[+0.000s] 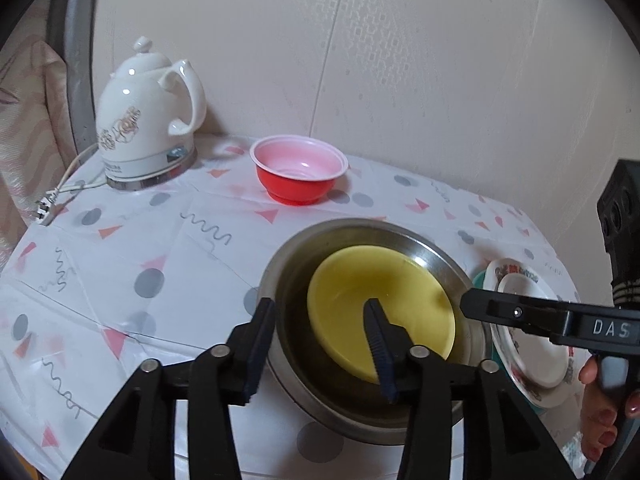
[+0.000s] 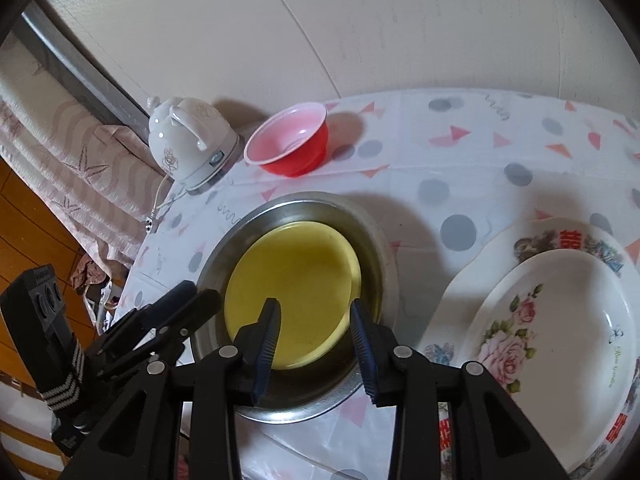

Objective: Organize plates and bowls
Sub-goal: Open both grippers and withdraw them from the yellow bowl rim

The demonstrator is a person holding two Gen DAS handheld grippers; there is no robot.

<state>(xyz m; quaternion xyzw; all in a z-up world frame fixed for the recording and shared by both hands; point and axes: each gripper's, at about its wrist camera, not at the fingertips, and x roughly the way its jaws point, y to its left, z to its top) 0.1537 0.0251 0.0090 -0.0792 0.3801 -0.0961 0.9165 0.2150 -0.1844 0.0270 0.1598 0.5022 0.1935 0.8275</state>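
A yellow bowl (image 1: 360, 280) (image 2: 296, 264) lies nested inside a steel bowl (image 1: 360, 226) (image 2: 304, 198) on the patterned table. My left gripper (image 1: 320, 344) (image 2: 198, 292) stands open astride the steel bowl's left rim, with one finger outside and the other over the yellow bowl. My right gripper (image 2: 316, 344) (image 1: 476, 306) is open too, hovering over the near side of the yellow bowl with nothing pressed between its pads. A red bowl (image 1: 298, 168) (image 2: 288, 140) with a pale inside stands alone farther back. To the right lies a floral plate (image 2: 560, 300) (image 1: 532, 360) on a larger plate (image 2: 568, 236).
A white ceramic kettle (image 1: 140, 120) (image 2: 188, 140) sits at the back left, its cord hanging off the table edge (image 1: 52, 208). A wall runs close behind the table. A person's hand (image 1: 600, 412) grips the right tool. Wooden floor (image 2: 24, 216) and bedding lie past the left edge.
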